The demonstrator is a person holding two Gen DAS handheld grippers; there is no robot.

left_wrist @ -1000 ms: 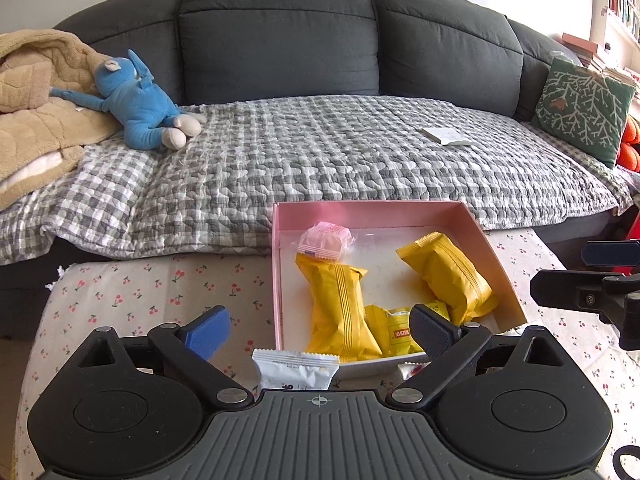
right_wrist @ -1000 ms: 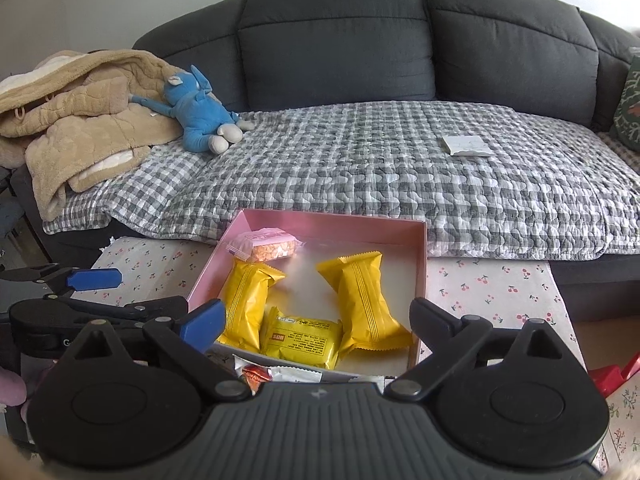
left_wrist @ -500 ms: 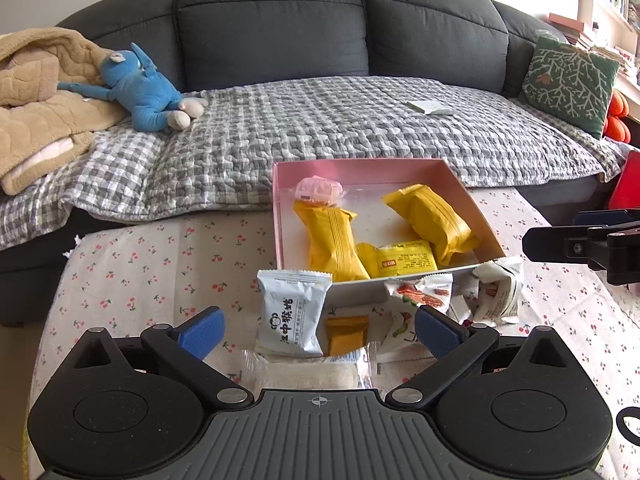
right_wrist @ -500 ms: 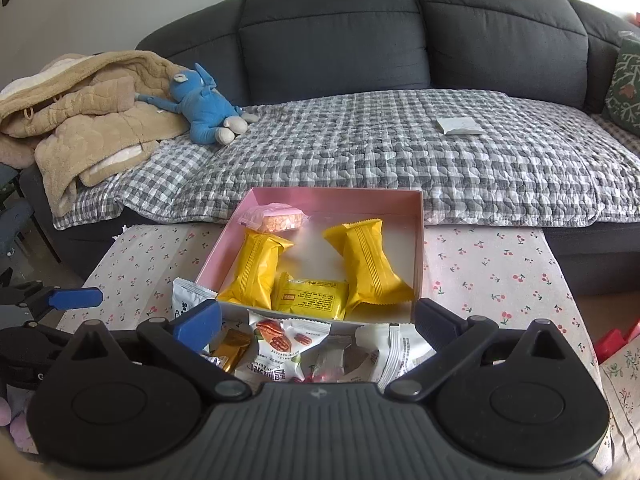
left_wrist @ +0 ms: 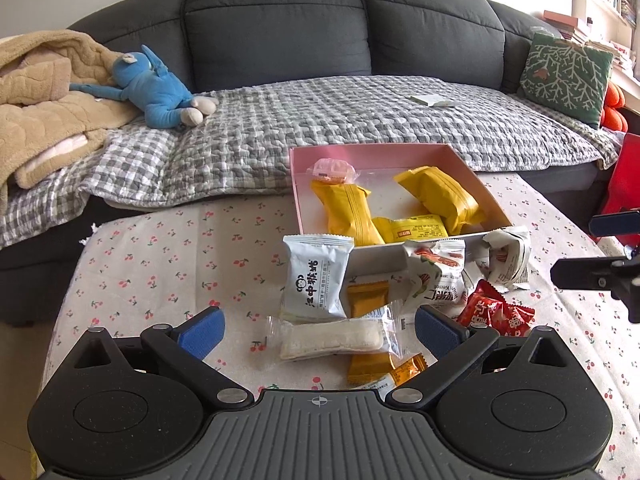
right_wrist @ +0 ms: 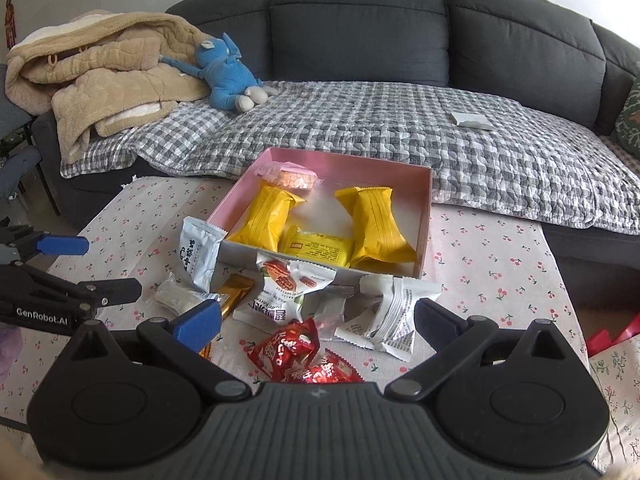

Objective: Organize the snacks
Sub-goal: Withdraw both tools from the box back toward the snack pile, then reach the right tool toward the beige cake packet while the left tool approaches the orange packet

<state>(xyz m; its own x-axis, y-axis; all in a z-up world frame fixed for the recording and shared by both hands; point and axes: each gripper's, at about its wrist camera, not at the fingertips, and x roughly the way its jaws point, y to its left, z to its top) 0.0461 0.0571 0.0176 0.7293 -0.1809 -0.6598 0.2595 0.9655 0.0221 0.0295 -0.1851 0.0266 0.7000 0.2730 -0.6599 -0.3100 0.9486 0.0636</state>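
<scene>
Snacks sit in two groups: some already inside the pink box [left_wrist: 464, 166], centre of the left wrist view, the rest loose on the cherry-print tablecloth [left_wrist: 160, 248] just in front of its near wall. In the box: two yellow packets [right_wrist: 268, 220], a flat yellow bar [right_wrist: 316, 246] between them, a pink-wrapped cookie [right_wrist: 290, 176] at the far corner. Loose pile, lower centre of both views: pale blue packet [left_wrist: 314, 278] leaning upright against the box wall, clear-wrapped white bar [left_wrist: 332, 338] lying flat, orange packets [left_wrist: 368, 298], nut packet [right_wrist: 286, 288], white crumpled packets [right_wrist: 388, 312], red packets [right_wrist: 294, 350]. Left gripper [left_wrist: 318, 330] has fingers wide apart, nothing between them, hovering low over the white bar, likely lined up to pick it. Right gripper [right_wrist: 316, 320] also spread wide and empty, above the red packets, nearest to its side of the pile. Each gripper seems to cover its own half so they don't collide. Judgement: task partway, box roughly half filled, most of the pile still outside. Risk: slippery, puffy wrappers may slide or get pinched together with a neighbour since the pile overlaps. Sofa [left_wrist: 280, 20] with checked blanket behind the table, not involved.
</scene>
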